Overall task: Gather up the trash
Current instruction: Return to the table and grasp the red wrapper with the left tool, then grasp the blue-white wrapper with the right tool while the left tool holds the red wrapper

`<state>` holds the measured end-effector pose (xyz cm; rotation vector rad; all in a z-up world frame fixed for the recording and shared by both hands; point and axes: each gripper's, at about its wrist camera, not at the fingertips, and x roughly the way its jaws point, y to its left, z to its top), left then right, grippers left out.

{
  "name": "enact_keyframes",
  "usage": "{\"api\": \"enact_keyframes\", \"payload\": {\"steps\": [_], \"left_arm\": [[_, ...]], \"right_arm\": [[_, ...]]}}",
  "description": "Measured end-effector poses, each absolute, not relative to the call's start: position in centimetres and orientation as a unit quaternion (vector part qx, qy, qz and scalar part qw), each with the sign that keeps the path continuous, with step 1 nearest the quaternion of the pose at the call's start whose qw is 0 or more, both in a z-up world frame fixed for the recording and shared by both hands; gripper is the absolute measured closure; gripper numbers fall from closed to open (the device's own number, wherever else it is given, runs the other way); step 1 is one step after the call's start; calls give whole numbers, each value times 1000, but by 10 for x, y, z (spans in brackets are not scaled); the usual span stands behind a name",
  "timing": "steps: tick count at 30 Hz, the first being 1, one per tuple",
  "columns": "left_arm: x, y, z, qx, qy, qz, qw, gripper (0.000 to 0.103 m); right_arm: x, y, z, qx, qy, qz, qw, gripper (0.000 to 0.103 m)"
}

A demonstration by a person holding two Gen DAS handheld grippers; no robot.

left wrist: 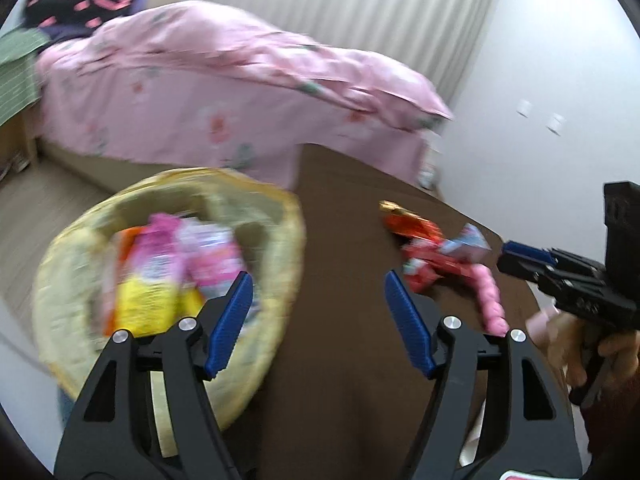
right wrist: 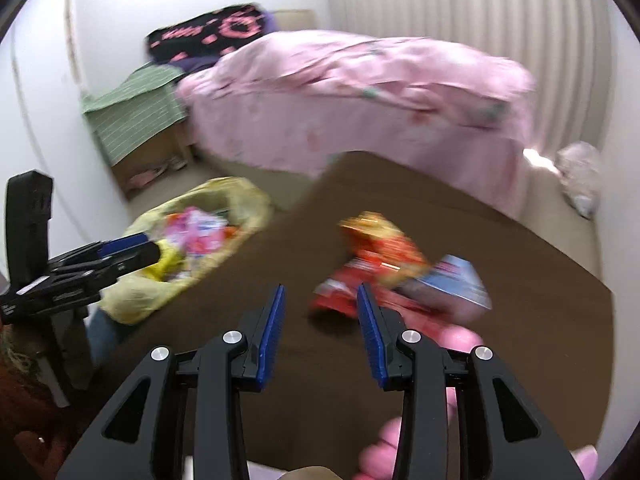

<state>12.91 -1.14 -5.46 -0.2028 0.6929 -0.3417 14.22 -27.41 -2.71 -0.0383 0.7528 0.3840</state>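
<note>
**Both grippers spread and empty above the counter; wrappers split between bag and tabletop**

A bed [right wrist: 360,100] under a pink floral quilt fills the far side of the room. In front of it stands a dark brown counter [right wrist: 440,360]. Just off the counter's left edge sits a trash bag [left wrist: 256,216], pale yellow and open at the top, with pink, yellow and orange packets already inside. On the counter, right of the bag and apart from it, lies a pile of wrappers [right wrist: 384,264]: an orange packet, a red one and a pale blue one, touching one another. A pink, lumpy thing lies just beside the pile on the near side; the blur hides what it is.

The left hand-held gripper [left wrist: 318,288] hangs over the bag's near rim, blue pads spread, nothing between them. The right hand-held gripper [right wrist: 320,300] hangs near the pile, pads also spread and empty.
</note>
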Motion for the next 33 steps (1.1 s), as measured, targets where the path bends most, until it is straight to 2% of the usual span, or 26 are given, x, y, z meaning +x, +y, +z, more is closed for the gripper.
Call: {"api": "enact_keyframes", "payload": {"steps": [9, 13, 16, 17, 19, 33], "left_arm": [[174, -103, -56, -19, 353, -257, 899, 38], [211, -137, -74, 8, 399, -245, 884, 38], [230, -148, -88, -19, 433, -249, 866, 39], [234, -152, -91, -28, 440, -253, 861, 42], [237, -159, -97, -20, 451, -257, 854, 62], [170, -105, -90, -42, 446, -213, 868, 60]], "right_arm": [[115, -342, -55, 34, 346, 127, 929, 60], [105, -340, -70, 21, 340, 115, 933, 60], [101, -336, -79, 14, 337, 118, 934, 60], [102, -336, -81, 14, 339, 120, 933, 60], [106, -336, -85, 14, 346, 124, 930, 60], [148, -329, -75, 11, 331, 109, 937, 60]]}}
